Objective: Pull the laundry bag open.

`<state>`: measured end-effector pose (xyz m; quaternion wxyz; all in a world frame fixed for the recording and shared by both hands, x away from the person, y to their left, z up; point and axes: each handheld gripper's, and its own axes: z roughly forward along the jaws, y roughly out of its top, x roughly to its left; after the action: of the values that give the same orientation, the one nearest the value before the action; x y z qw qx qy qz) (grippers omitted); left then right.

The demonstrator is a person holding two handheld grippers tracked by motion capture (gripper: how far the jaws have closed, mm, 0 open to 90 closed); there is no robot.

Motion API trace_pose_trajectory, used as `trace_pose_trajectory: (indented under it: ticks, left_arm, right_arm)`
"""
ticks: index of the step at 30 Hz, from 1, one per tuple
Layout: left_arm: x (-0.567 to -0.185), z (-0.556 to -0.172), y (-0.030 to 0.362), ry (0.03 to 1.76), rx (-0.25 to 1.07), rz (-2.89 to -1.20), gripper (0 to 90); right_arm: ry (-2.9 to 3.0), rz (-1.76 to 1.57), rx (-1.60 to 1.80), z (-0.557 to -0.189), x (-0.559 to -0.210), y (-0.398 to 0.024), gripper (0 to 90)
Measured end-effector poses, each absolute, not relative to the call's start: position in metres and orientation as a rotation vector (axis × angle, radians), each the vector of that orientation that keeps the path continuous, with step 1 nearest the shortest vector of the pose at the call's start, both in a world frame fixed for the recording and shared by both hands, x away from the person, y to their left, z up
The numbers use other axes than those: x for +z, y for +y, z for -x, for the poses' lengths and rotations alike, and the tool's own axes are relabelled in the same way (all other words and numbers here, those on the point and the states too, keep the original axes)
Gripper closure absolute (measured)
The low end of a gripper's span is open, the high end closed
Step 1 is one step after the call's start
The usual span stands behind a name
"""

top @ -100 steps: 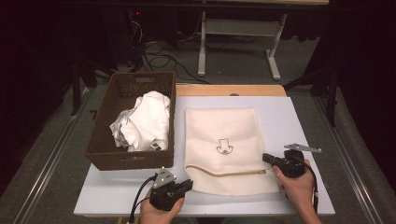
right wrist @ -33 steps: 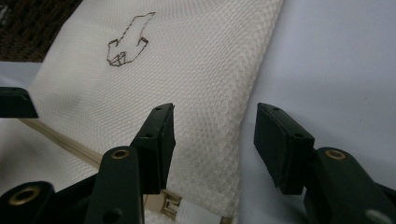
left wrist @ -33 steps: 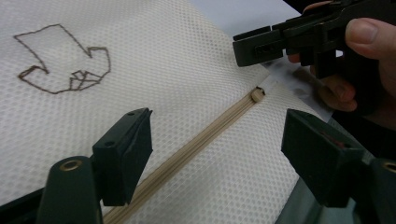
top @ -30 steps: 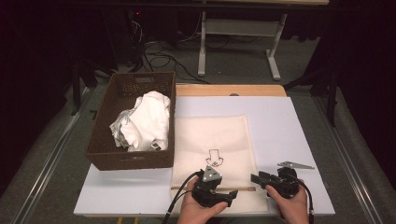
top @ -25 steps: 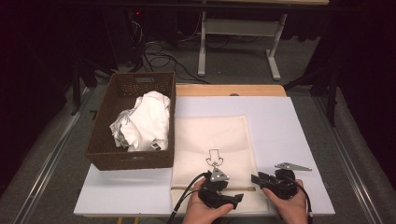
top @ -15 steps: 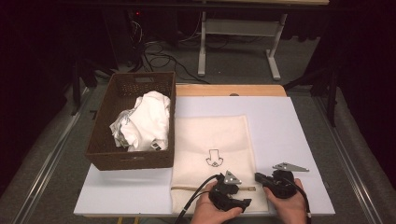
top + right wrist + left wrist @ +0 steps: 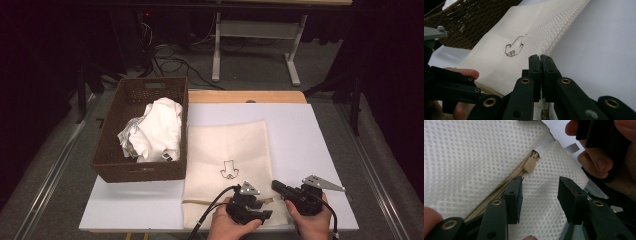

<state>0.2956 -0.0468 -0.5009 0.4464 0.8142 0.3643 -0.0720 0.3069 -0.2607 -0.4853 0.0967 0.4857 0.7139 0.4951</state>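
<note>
Right gripper (image 7: 540,58): fingers clenched on the mesh bag (image 7: 227,150) edge, at its near right corner.
Left gripper (image 7: 539,192): fingers released, just been closing, astride the bag's zipper pull (image 7: 530,165).
Mesh bag: flat on the surface (image 7: 310,135).
Basket (image 7: 142,172): left of bag.

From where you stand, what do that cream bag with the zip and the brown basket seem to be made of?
The bag looks like cream synthetic mesh, matte: the left gripper view shows fine regular holes. Its zip pull seems to be tan plastic, smooth and dull. The basket looks like dark brown woven wicker or an imitation of it, going by its plaited walls.
</note>
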Motion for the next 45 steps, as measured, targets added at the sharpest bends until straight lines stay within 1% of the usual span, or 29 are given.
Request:
trace_pose_trajectory:
  ticks: [9,14,23,26,29,30,31,32,34,36,38,41,42,45]
  left_arm:
    - [-0.497,-0.3,-0.047,0.927,-0.173,-1.988,62.2]
    - [-0.497,-0.302,-0.045,0.955,-0.161,-1.973,62.4]
    - [-0.498,-0.304,-0.045,0.972,-0.225,-1.914,77.3]
    - [-0.499,-0.305,-0.045,0.967,-0.224,-1.92,86.1]
    - [-0.499,-0.304,-0.044,0.956,-0.213,-1.908,86.7]
    - [-0.499,-0.304,-0.044,0.955,-0.214,-1.895,86.8]
    - [-0.499,-0.305,-0.042,0.953,-0.227,-1.879,86.8]
    - [-0.499,-0.305,-0.041,0.952,-0.242,-1.864,86.8]
    - [-0.499,-0.306,-0.039,0.952,-0.236,-1.844,86.8]
    - [-0.5,-0.306,-0.037,0.955,-0.245,-1.823,86.8]
    - [-0.5,-0.306,-0.036,0.953,-0.232,-1.814,86.8]
    - [-0.5,-0.305,-0.037,0.95,-0.229,-1.813,86.8]
    - [-0.501,-0.305,-0.037,0.949,-0.229,-1.816,86.8]
    - [-0.503,-0.305,-0.039,0.949,-0.24,-1.82,86.8]
  right_arm:
    - [2.126,-1.4,1.483,-0.304,-0.482,-0.256,88.3]
    - [2.121,-1.392,1.49,-0.302,-0.481,-0.255,88.3]
    - [2.12,-1.371,1.498,-0.301,-0.479,-0.254,88.3]
    - [2.123,-1.374,1.499,-0.301,-0.48,-0.253,88.2]
    - [2.121,-1.385,1.508,-0.302,-0.48,-0.254,87.2]
    - [2.113,-1.403,1.521,-0.302,-0.48,-0.255,84.2]
    - [2.103,-1.41,1.534,-0.303,-0.481,-0.256,77.7]
    - [2.093,-1.431,1.544,-0.303,-0.481,-0.257,68.1]
    - [2.044,-1.502,1.537,-0.305,-0.482,-0.259,53.8]
    - [2.005,-1.6,1.543,-0.307,-0.484,-0.262,48.5]
    - [1.987,-1.727,1.587,-0.311,-0.489,-0.266,45.8]
    - [2.009,-1.836,1.64,-0.315,-0.497,-0.266,45.7]
    - [2.02,-1.861,1.652,-0.316,-0.499,-0.264,46.4]
    - [2.057,-1.872,1.709,-0.316,-0.502,-0.257,52.2]
